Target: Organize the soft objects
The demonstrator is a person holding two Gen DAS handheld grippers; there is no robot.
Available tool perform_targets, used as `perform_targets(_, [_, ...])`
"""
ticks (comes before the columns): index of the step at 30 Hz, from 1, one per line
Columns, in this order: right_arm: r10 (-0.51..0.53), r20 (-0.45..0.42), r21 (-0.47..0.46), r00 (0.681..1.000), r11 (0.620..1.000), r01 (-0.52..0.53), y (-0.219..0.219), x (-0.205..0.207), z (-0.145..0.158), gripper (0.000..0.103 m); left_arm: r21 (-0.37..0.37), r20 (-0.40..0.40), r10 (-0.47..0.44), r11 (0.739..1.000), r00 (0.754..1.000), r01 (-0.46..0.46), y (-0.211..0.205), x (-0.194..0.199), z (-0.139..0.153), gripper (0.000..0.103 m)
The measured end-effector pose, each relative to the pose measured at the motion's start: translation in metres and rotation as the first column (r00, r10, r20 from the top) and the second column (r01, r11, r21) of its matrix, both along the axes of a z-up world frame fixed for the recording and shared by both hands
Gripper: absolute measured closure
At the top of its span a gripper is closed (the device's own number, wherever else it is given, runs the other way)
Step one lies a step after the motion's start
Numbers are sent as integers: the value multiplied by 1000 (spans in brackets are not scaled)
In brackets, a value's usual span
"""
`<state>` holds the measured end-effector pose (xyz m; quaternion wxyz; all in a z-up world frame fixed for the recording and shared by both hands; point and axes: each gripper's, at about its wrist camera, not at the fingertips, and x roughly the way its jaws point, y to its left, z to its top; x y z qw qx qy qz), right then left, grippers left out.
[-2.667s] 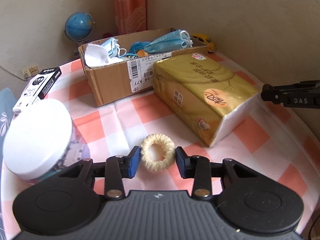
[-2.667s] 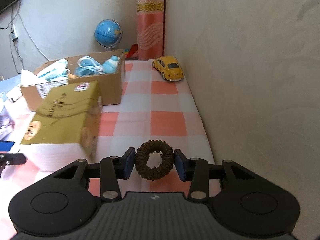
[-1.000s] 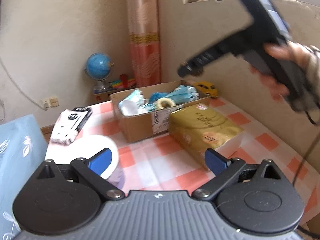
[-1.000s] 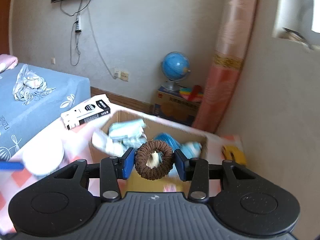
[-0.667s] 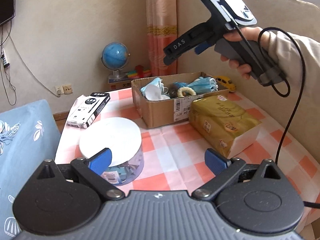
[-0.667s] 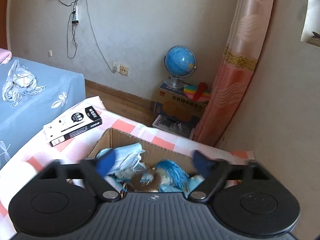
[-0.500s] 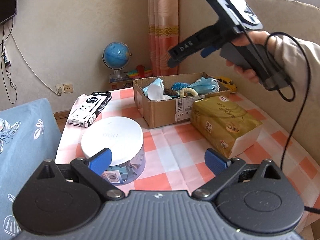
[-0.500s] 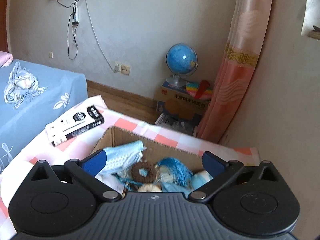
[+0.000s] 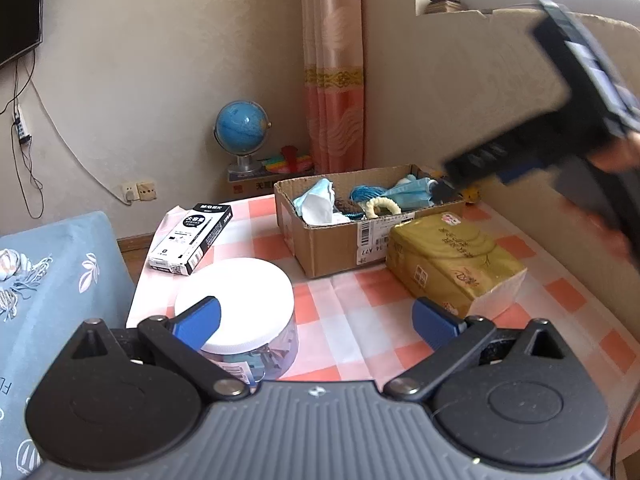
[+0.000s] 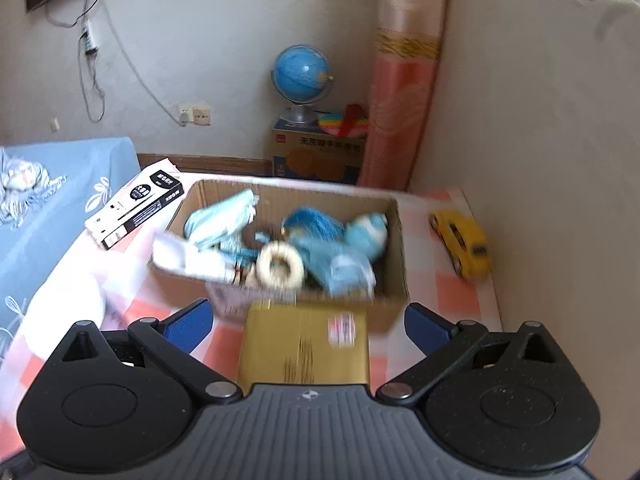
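Left wrist view: the left tool point(image 9: 316, 314) is held wide open and empty above the checked tabletop point(image 9: 352, 320). At centre, the cardboard box point(image 9: 320, 240) now holds the cream hair tie point(image 9: 382, 208) with the masks; at right, the right tool is seen blurred near the box. Right wrist view: the right tool point(image 10: 306, 322) has just been opened to its widest, nothing between its jaws. The brown hair tie point(image 10: 250, 236), gripped a second ago, lies in the box beside the cream one. Both ties are judged stowed; the tissue pack point(image 10: 304, 348) remains outside.
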<state>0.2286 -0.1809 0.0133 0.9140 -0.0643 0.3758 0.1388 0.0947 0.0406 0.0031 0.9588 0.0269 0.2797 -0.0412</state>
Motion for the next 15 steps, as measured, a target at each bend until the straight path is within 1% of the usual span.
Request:
perform_targets(3, [-37, -3, -4, 999, 999, 37, -6, -29, 1, 0, -6, -15, 25, 1000, 1000, -26, -3, 4, 5, 1])
perform_targets(4, [-54, -2, -13, 999, 998, 54, -8, -39, 1, 0, -9, -32, 41, 999, 999, -41, -3, 7, 8, 1])
perform_targets(6, [-90, -2, -15, 996, 996, 90, -11, -53, 3, 0, -25, -50, 59, 998, 997, -61, -4, 10, 14, 1])
perform_targets(9, [-131, -17, 7, 991, 991, 131, -17, -66, 4, 0, -52, -81, 91, 994, 993, -95, -4, 16, 24, 1])
perform_targets(12, [-179, -14, 33, 984, 983, 180, -22, -77, 9, 0, -39, -106, 112, 992, 988, -117, -8, 23, 33, 1])
perform_targets(15, [-218, 11, 29, 976, 976, 218, -25, -85, 14, 0, -21, -105, 113, 993, 988, -116, -14, 26, 41, 1])
